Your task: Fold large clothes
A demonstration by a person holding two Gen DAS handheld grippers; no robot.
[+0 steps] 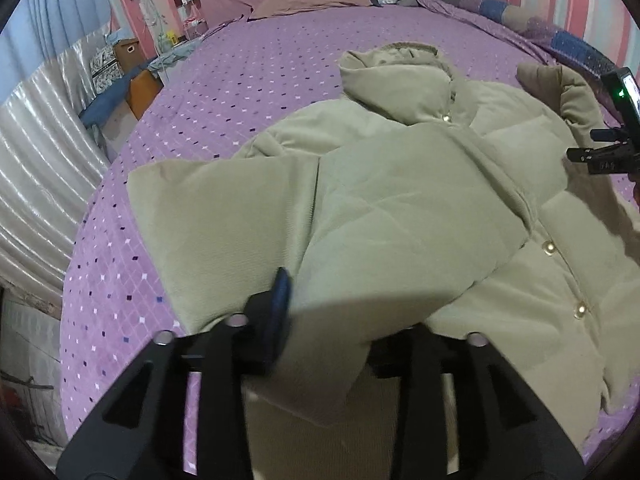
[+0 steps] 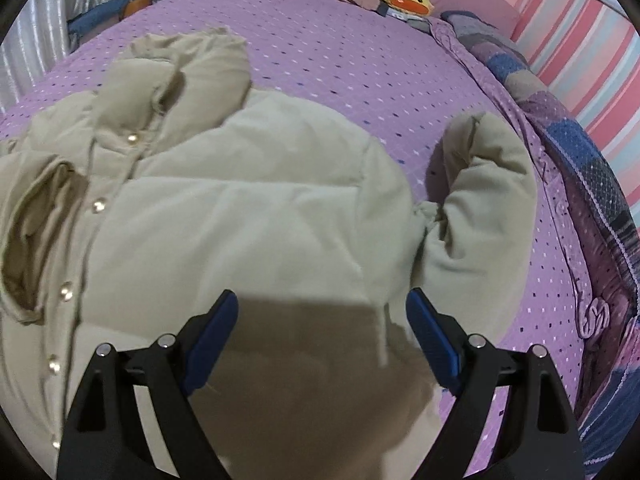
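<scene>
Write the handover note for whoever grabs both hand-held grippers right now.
Left hand-held gripper: shut on the jacket's left sleeve, which lies folded across the chest.
Right hand-held gripper: open, holding nothing, above the jacket near its right side.
Jacket lies front up, buttoned, on the purple bed, hood toward the pillows.
Right sleeve lies out to the side, unfolded.
Left to do: release the left sleeve, fold the right one in, then fold the body.

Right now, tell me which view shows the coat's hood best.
The right wrist view: the hood lies whole and its opening shows, above the top snap. The left wrist view shows the hood smaller and farther off, folded over, its opening hidden.
</scene>
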